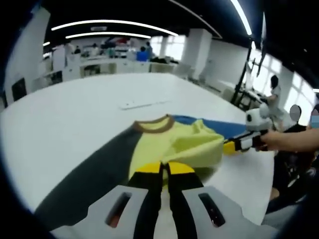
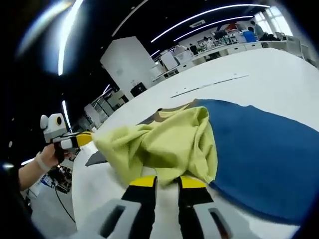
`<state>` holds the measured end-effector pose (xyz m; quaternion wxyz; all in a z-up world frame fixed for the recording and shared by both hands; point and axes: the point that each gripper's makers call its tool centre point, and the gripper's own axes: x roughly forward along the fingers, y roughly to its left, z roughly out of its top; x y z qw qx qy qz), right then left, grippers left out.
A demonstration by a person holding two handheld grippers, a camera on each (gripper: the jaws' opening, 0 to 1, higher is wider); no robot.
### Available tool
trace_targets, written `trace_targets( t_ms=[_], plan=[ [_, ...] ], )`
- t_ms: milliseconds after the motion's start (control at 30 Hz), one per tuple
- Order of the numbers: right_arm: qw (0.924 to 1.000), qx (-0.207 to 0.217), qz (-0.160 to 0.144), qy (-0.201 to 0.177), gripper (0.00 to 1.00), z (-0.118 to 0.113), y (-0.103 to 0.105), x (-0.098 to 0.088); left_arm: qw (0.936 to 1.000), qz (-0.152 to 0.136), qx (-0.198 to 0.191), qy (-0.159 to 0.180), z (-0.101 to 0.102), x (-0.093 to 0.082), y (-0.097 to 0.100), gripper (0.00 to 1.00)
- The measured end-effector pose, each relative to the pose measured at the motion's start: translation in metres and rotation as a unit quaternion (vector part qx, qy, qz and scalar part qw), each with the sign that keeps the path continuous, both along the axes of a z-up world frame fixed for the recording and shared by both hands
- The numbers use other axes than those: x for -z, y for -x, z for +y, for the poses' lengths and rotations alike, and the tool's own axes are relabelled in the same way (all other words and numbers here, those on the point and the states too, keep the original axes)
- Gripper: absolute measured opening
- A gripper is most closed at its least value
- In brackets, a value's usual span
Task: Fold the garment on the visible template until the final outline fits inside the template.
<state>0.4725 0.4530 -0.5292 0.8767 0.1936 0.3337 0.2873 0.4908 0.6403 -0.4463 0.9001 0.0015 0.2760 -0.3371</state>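
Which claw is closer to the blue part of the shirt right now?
Right. The right claw pinches yellow fabric right beside the blue part; the left claw grips the yellow fabric across the fold, farther off.

Bright ceiling strips (image 1: pixel 104 24), glare; edges warped, perhaps blurred.

No text, label, brand, number or sign can be read in either view.
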Motion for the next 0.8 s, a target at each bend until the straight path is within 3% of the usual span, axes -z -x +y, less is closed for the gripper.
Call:
trace_targets(
  t_ms=[133, 233, 567, 800],
  plan=[
    [1.0000, 0.004, 0.008, 0.002, 0.00, -0.002, 0.001, 0.004, 1.0000, 0.001, -0.003, -0.001, 0.004, 0.000, 0.001, 0.00],
    [0.9999, -0.002, 0.014, 0.000, 0.00, -0.001, 0.006, 0.003, 1.0000, 0.001, -0.006, 0.000, 0.006, 0.000, 0.001, 0.00],
    [0.9997, -0.022, 0.000, -0.009, 0.00, -0.008, 0.024, -0.027, 0.9999, 0.001, -0.012, 0.002, 0.019, -0.006, 0.011, 0.00],
    [0.9992, -0.033, -0.005, -0.021, 0.00, -0.017, 0.045, -0.054, 0.9999, 0.006, -0.012, 0.003, 0.032, -0.011, 0.029, 0.00]
  ],
)
